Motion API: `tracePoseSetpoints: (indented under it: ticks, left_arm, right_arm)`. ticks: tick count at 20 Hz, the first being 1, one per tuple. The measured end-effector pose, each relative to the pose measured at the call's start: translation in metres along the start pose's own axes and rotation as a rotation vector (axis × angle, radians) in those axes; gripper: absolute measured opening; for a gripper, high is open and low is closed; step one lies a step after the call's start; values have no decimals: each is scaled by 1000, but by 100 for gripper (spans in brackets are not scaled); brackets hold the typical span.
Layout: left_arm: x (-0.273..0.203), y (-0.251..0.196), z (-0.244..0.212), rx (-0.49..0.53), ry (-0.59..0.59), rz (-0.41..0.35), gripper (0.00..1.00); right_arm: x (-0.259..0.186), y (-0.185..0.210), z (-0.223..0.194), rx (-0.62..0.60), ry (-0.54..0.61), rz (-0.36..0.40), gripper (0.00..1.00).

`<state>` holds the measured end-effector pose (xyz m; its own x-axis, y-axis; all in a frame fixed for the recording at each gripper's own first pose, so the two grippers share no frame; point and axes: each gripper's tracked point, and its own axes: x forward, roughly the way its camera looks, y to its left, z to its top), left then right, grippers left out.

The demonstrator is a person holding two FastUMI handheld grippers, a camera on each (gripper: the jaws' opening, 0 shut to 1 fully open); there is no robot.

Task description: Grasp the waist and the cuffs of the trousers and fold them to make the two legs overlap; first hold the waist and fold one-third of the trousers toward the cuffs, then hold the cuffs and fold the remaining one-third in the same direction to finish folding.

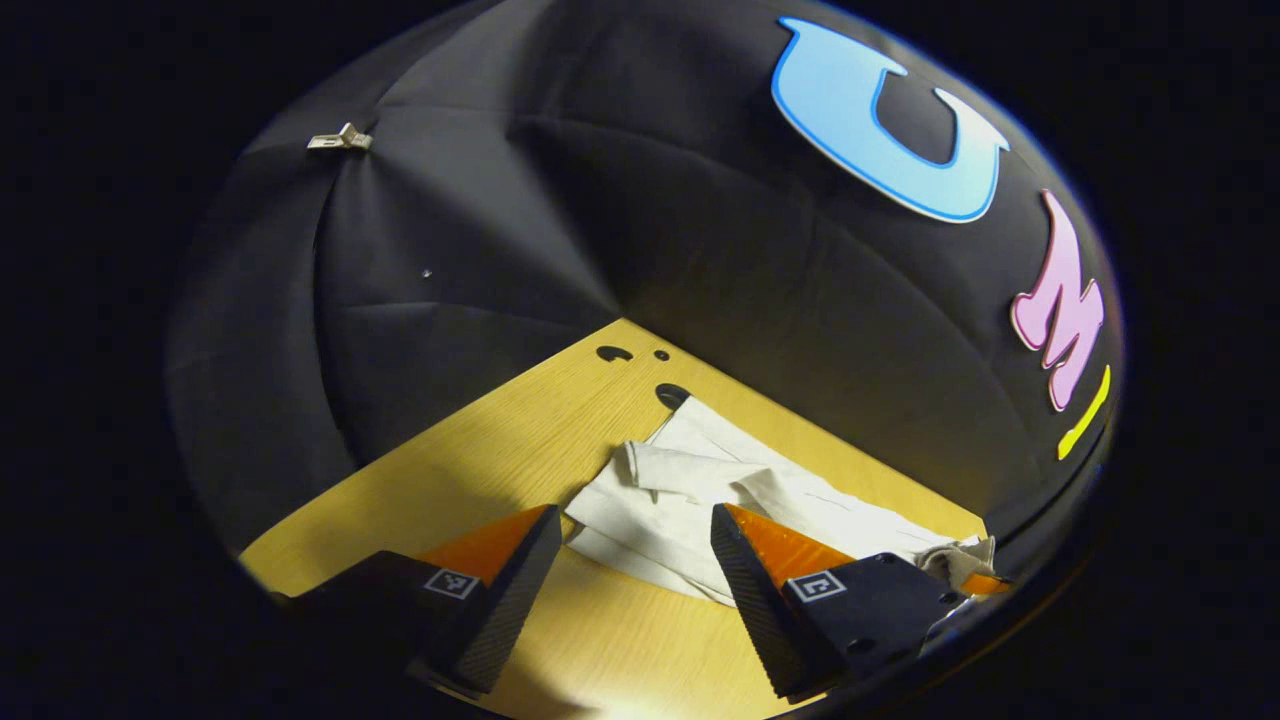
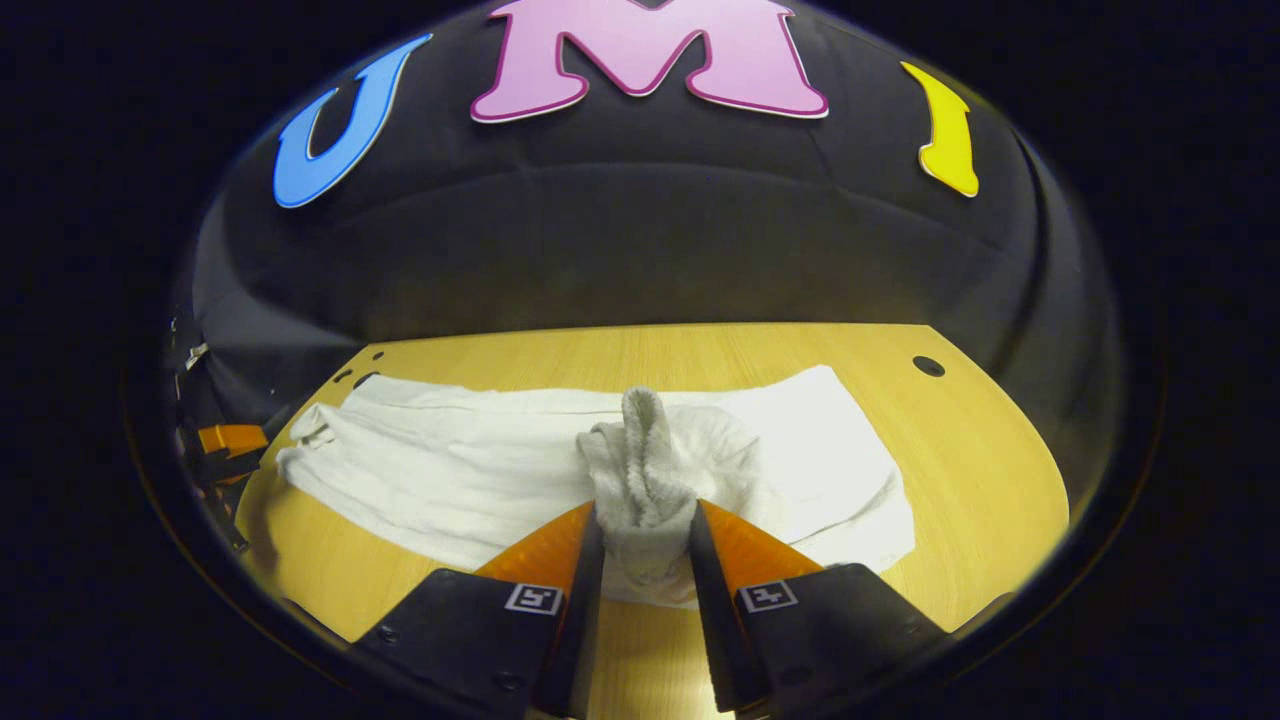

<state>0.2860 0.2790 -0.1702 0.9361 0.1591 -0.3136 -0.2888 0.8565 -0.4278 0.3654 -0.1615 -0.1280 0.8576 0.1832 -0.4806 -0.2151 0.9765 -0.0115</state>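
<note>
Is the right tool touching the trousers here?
Touching. In the right gripper view, the right tool has a bunched fold of the white trousers pinched between both fingers.

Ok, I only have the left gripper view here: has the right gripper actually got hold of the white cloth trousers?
Observer: Yes. In the right gripper view, the right gripper has both fingers pressed on a bunched-up ridge of the white cloth trousers.
Operator: Where along them is that bunch?
Observer: At the edge nearest that gripper, roughly midway along their length. Cloth lies flat on both sides of it.
Operator: And the end away from my gripper?
Observer: The end away from the left gripper lies flat on the light wooden table, short of a small round hole in the top.
</note>
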Motion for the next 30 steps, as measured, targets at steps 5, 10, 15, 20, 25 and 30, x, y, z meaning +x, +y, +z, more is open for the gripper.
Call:
tracePoseSetpoints:
  ticks: [5,10,15,20,25,30]
  left_arm:
    - [30,4,-6,74,22,47,96]
    - [47,7,-21,149,73,125,97]
    - [52,6,-37,362,156,168,97]
    - [51,3,-39,357,156,159,90]
    - [47,-5,-40,426,121,68,97]
    - [51,-8,-40,443,110,82,96]
  right_arm:
    - [-50,-6,-22,-51,59,-41,100]
    - [-128,-29,-45,-118,118,-85,99]
    - [-185,-61,-49,-156,137,-122,99]
    - [-217,-79,-15,-56,105,-105,98]
    - [-239,-115,9,12,35,-191,98]
    - [-252,-128,-8,0,74,-217,98]
